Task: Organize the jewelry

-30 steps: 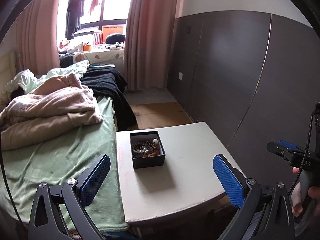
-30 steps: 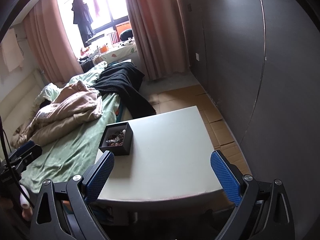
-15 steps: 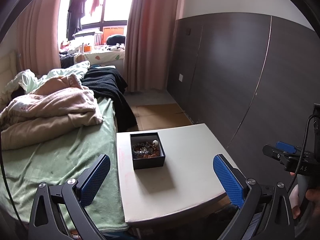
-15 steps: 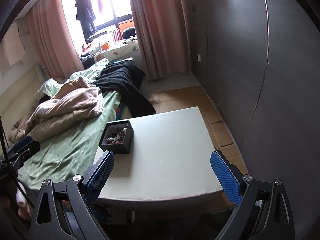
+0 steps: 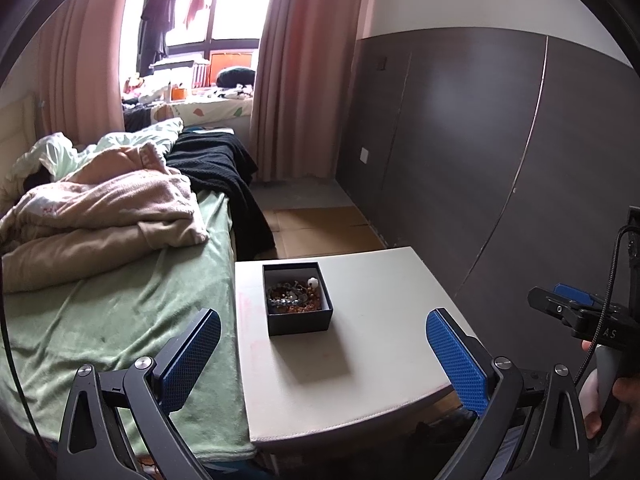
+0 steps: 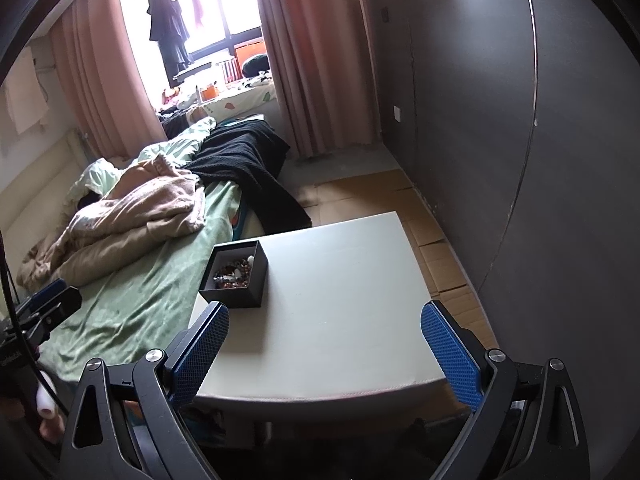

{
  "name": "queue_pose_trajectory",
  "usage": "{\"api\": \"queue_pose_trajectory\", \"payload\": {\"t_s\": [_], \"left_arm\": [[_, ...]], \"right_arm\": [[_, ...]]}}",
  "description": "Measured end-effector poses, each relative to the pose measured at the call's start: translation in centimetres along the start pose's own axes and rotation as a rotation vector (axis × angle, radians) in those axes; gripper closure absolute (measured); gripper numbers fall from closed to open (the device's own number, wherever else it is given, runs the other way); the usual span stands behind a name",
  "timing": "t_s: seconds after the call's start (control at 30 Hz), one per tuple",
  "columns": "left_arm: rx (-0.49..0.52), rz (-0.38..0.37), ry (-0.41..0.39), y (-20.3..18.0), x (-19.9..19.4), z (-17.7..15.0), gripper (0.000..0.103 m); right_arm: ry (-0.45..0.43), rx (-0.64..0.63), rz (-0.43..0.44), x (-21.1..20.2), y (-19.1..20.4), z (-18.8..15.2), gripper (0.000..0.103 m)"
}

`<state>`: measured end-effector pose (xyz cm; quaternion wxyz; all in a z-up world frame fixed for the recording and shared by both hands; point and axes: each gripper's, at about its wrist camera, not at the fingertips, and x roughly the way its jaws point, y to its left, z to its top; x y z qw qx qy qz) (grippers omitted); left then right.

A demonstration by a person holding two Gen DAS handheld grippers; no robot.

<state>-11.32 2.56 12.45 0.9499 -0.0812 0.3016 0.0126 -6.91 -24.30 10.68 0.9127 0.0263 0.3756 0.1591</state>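
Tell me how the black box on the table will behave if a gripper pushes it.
The black box looks small with a flat base, so it would probably slide on the smooth table rather than tip. Its open top means the loose beads inside could shift or spill if jolted.

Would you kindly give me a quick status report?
Left gripper and right gripper open, empty. Black jewelry box lidless on the white table, beads inside. Nothing in the way.

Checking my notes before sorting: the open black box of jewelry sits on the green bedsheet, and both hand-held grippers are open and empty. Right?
Not quite. The black box sits on the white table, beside the bed, as the left wrist view shows. Both hand-held grippers, left and right, are open and empty.
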Motion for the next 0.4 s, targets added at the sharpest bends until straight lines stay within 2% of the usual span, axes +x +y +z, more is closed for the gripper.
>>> {"api": "queue_pose_trajectory", "payload": {"t_s": [0.4], "left_arm": [[-0.002,-0.002,-0.010,-0.05,-0.32,-0.26,0.001]], "right_arm": [[0.011,0.009,0.004,0.32,0.03,-0.08,0.006]]}}
